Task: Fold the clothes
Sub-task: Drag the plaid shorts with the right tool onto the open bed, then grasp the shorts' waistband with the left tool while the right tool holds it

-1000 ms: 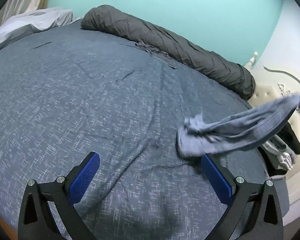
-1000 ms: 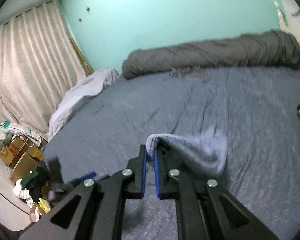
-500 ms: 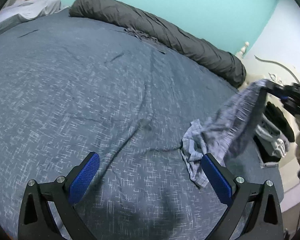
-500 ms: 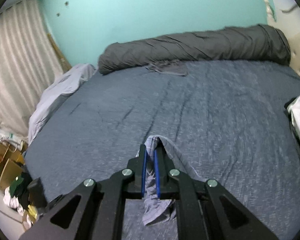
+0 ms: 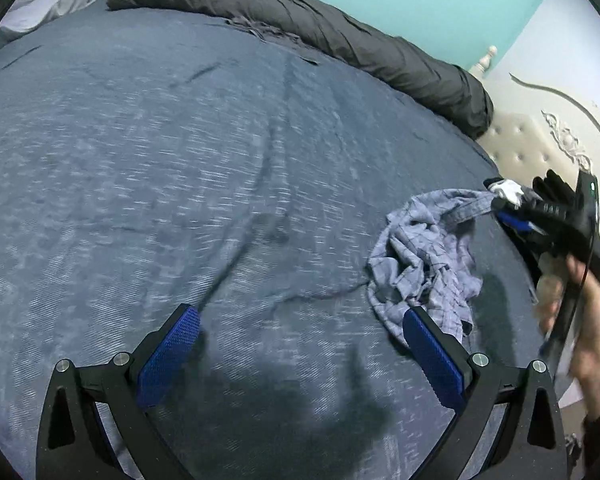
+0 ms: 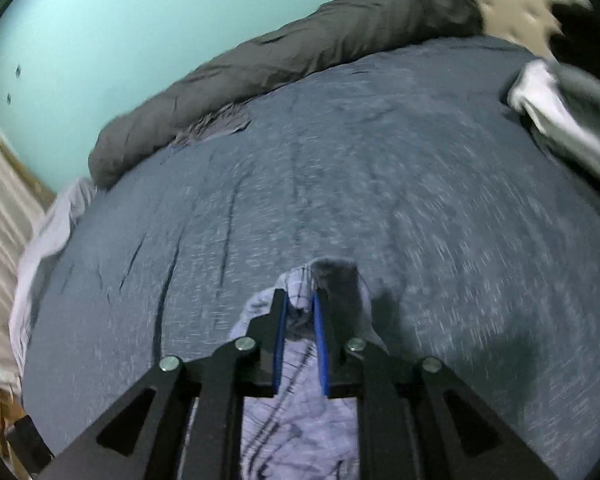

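My left tongs (image 5: 300, 344) are spread wide with nothing between the blue ribbed pads, hanging low over the bed's dark blue, white-flecked cover (image 5: 180, 168). At about three o'clock in the left wrist view lies the crumpled pale blue checked garment (image 5: 424, 264) — a rumpled heap resting on the cover, its lower edge just beside the tip of my left tongs' right-hand finger. From the heap a band of the cloth runs up toward two o'clock, where my right tongs (image 5: 504, 210) grip its end. My right hand (image 5: 580, 320) shows at the frame's edge around four o'clock, wrapped around the black handle.

In the right wrist view my right tongs (image 6: 300, 312) are nearly pressed together, pinching a bunched fold of the same pale checked cloth (image 6: 296, 420) between the blue pads; the rest of it hangs down toward six o'clock. The picture is blurred.

A long rolled dark grey duvet (image 5: 300, 28) lies along the far edge of the bed from eleven to two o'clock, against the turquoise wall (image 6: 140, 40). A cream tufted headboard (image 5: 528, 144) stands at about two o'clock, and some black and white clothing (image 6: 560, 108) — too blurred to tell apart — sits at the bed's edge near two o'clock in the right wrist view.
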The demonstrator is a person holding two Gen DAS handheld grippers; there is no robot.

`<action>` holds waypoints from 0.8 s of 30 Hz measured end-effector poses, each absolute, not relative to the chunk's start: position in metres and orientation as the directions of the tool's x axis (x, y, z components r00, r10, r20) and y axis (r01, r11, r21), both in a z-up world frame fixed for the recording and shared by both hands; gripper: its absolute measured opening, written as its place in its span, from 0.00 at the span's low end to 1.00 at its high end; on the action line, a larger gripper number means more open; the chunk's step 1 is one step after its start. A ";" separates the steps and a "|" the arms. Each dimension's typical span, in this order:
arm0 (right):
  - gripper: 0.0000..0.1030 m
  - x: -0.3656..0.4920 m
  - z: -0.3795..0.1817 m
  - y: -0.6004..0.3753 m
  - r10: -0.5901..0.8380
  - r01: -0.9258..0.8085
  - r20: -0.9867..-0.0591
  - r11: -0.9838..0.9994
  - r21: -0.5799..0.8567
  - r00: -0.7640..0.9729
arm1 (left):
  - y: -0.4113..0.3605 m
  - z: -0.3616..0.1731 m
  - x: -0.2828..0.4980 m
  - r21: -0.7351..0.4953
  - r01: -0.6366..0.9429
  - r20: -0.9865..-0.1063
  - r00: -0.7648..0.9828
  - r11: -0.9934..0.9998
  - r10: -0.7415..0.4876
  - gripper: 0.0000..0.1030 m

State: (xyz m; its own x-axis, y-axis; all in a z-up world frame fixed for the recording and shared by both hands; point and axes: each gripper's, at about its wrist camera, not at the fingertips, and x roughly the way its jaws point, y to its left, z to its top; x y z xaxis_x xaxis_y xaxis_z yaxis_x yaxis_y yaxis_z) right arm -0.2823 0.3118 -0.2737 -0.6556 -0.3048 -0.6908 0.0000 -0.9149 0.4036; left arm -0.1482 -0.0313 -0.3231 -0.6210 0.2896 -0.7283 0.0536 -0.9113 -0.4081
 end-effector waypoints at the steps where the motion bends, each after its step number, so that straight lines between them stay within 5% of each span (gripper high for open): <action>1: 0.15 -0.277 -0.280 0.315 -0.314 0.002 -0.680 -0.909 0.418 -0.663 | -0.025 -0.322 -0.150 -0.404 0.040 -0.729 -0.618 -0.914 0.295 1.00; 6: 0.17 -0.251 -0.298 0.332 -0.342 -0.004 -0.629 -0.877 0.481 -0.698 | 0.004 -0.319 -0.157 -0.384 -0.028 -0.732 -0.600 -0.923 0.322 1.00; 11: 0.38 -0.232 -0.319 0.346 -0.387 -0.020 -0.585 -0.823 0.568 -0.713 | 0.030 -0.319 -0.160 -0.338 -0.081 -0.745 -0.586 -0.938 0.320 1.00; 18: 0.38 -0.233 -0.319 0.342 -0.422 0.018 -0.605 -0.829 0.559 -0.675 | 0.056 -0.324 -0.161 -0.278 -0.115 -0.769 -0.568 -0.954 0.293 0.99; 24: 0.38 -0.242 -0.321 0.346 -0.422 0.009 -0.608 -0.826 0.564 -0.673 | 0.072 -0.327 -0.168 -0.274 -0.143 -0.783 -0.541 -0.951 0.307 0.79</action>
State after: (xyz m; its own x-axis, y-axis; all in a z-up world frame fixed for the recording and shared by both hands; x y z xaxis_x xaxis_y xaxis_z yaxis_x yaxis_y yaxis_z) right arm -0.2416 0.3462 -0.3207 -0.6726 -0.4223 -0.6076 0.0086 -0.8256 0.5642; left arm -0.1683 0.0715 -0.3267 -0.5406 0.3068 -0.7834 -0.1432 -0.9511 -0.2736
